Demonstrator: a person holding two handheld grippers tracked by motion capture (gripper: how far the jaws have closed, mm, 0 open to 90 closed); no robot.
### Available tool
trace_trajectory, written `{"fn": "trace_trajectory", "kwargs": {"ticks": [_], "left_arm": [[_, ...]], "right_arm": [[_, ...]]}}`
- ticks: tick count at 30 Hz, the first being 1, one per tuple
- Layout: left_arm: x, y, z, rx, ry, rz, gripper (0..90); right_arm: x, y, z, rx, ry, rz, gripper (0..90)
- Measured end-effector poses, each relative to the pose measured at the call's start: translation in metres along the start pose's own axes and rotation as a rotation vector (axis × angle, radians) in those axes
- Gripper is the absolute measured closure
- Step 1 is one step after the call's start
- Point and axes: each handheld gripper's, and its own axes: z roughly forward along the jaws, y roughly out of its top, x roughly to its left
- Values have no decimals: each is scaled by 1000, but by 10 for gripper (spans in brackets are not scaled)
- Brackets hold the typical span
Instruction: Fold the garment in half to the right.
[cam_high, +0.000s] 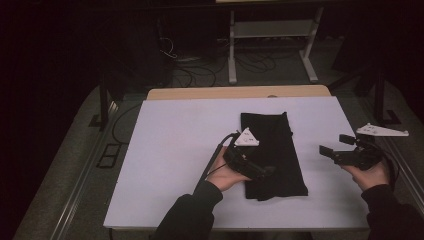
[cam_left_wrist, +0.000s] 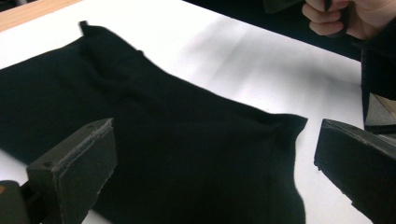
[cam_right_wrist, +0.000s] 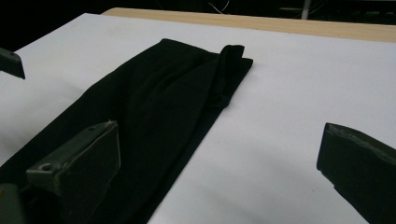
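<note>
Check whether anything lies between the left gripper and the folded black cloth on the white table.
Nothing visible does. The left gripper hangs open right over the near end of the folded black cloth, jaws spread above its corner. The white table surface around it is bare; the right gripper stays off to the side.

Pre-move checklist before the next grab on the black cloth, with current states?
1. Left gripper open: ok, jaws wide apart in its own view.
2. Right gripper open: ok, jaws wide apart.
3. Left gripper over the black cloth: ok, above its near end.
4. Right gripper near the cloth: not ok, it is off to the cloth's right above the white table top.
5. Cloth lying flat: not ok, far end bunched into a fold.
6. Cloth fully on the table top: ok.
</note>
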Motion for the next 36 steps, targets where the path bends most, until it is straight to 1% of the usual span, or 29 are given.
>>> {"fn": "trace_trajectory", "kwargs": {"ticks": [3, 5, 7, 13, 14, 18, 20, 21, 22, 23, 25, 31, 36], "left_arm": [[4, -3, -6, -8, 10, -12, 0], [6, -5, -10, -28, 0, -27, 0], [8, -6, -14, -36, -2, -30, 0], [11, -10, -24, -37, 10, -29, 0], [13, -12, -27, -36, 16, -27, 0], [15, -15, -33, -41, 28, -34, 0], [18, -17, -39, -41, 36, -36, 0], [18, -17, -39, -41, 36, -36, 0], [19, -19, -43, -41, 44, -36, 0], [20, -20, -45, -41, 46, -35, 0], [21, -22, -48, -47, 55, -38, 0], [25, -27, -54, -44, 60, -41, 0], [27, -33, -62, -46, 67, -38, 0]], "right_arm": [[2, -3, -1, -3, 3, -5, 0], [4, -3, -2, 0, 5, -3, 0], [7, -5, -3, 0, 8, -14, 0], [10, -9, -5, -2, 16, -19, 0], [11, -10, -6, -4, 18, -27, 0], [13, -12, -8, -3, 22, -21, 0], [14, -13, -8, -6, 22, -28, 0], [14, -13, -8, -6, 22, -28, 0], [15, -15, -8, -4, 21, -25, 0], [15, -15, -8, -6, 21, -33, 0], [16, -16, -8, -2, 20, -30, 0], [18, -19, -8, 4, 16, -48, 0], [20, -21, -9, 5, 18, -46, 0]]}}
